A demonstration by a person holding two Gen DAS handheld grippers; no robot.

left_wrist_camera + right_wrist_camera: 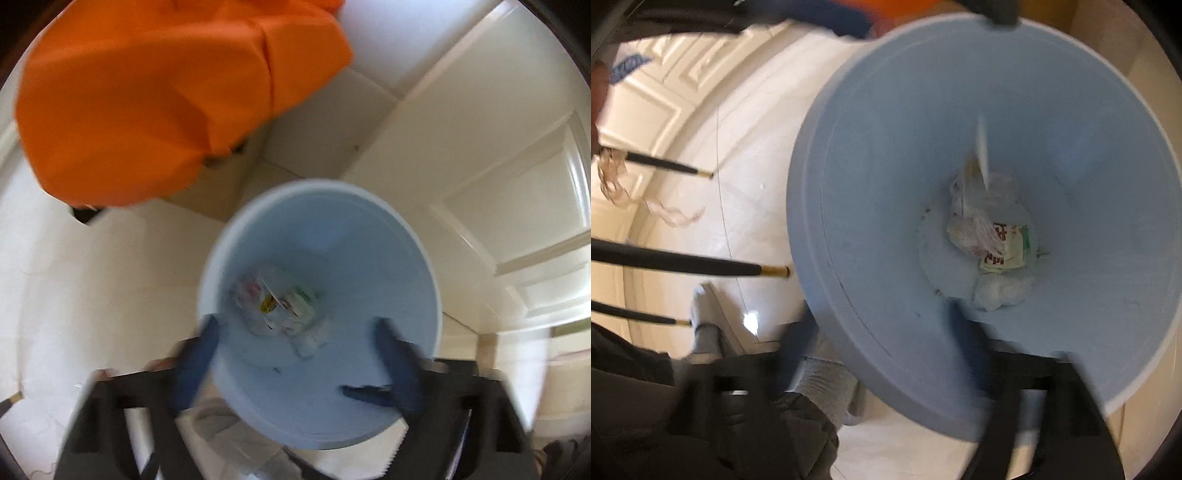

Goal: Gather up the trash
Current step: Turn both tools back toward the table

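A light blue trash bin (369, 236) stands on the pale floor, seen from above in both views. Crumpled wrappers and tissue (280, 306) lie at its bottom; they also show in the right wrist view (993, 236). My left gripper (295, 328) is open and empty, fingers spread over the bin's near rim. My right gripper (882, 321) is open; its left finger is outside the bin wall (849, 206) and its right finger inside it. A white scrap (981, 151) is falling or leaning inside the bin.
An orange cloth (155, 96) over a cardboard box fills the upper left of the left wrist view. A white panelled door (517, 184) is to the right. Black chair legs (701, 264) and my grey-socked foot (823, 380) are beside the bin.
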